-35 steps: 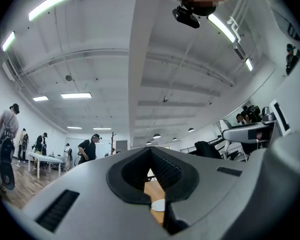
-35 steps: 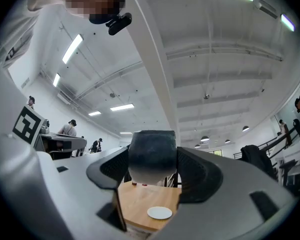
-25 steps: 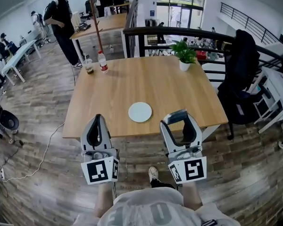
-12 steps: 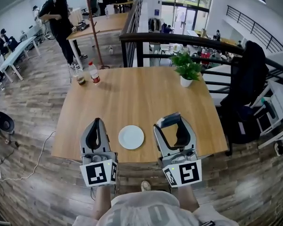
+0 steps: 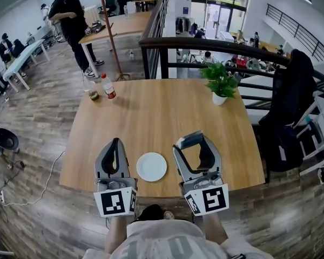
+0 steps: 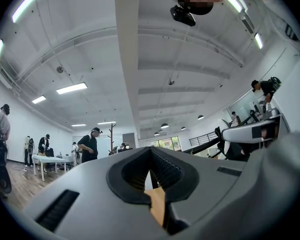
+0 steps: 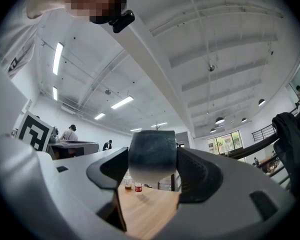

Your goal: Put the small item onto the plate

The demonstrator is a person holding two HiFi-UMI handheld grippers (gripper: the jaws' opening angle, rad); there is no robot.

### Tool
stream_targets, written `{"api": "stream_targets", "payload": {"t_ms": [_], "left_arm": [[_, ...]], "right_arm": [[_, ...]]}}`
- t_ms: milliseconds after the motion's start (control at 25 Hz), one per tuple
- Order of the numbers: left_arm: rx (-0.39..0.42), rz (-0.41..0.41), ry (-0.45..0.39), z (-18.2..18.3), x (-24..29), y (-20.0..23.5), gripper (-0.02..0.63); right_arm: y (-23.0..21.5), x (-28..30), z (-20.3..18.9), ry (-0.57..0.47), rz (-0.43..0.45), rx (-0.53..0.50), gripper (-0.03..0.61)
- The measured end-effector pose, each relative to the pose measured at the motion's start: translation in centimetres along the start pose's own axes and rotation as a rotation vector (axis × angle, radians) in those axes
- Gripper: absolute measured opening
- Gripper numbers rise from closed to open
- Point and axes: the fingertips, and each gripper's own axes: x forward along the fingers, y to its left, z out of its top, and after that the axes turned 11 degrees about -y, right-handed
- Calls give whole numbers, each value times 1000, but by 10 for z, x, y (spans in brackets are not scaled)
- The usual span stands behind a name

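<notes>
The table (image 5: pixel 162 107) is showing pale wood, smooth and low in sheen — the plate (image 5: pixel 151 167) is looking white and smooth. The left gripper (image 5: pixel 115 147) and right gripper (image 5: pixel 191 139) are showing matt grey plastic with ribbed black pads (image 6: pixel 165 169); the small item (image 7: pixel 151 156) is looking dull dark grey.

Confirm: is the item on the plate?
No: the plate is bare in the head view, and the dark item sits clamped in the right gripper.

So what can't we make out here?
Small item: kind unclear; a dark rounded shape between the jaws in right gripper view, tiny in head view.
Plate: outside both gripper views, which look up at the ceiling.
Bottle label: too small in head view.
</notes>
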Motion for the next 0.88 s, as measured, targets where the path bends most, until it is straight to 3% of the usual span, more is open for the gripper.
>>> {"api": "stream_targets", "payload": {"t_ms": [200,480,880], "left_arm": [[-62,9,-29,-3,22,4,8],[-63,-32,-55,-1,39,5,8],[-72,-20,-26,-23,36,26,8]], "right_arm": [[-1,17,-3,1,10,-15,310],[7,32,-4,2,11,-35,310],[30,59,-18,22,52,5,310]]}}
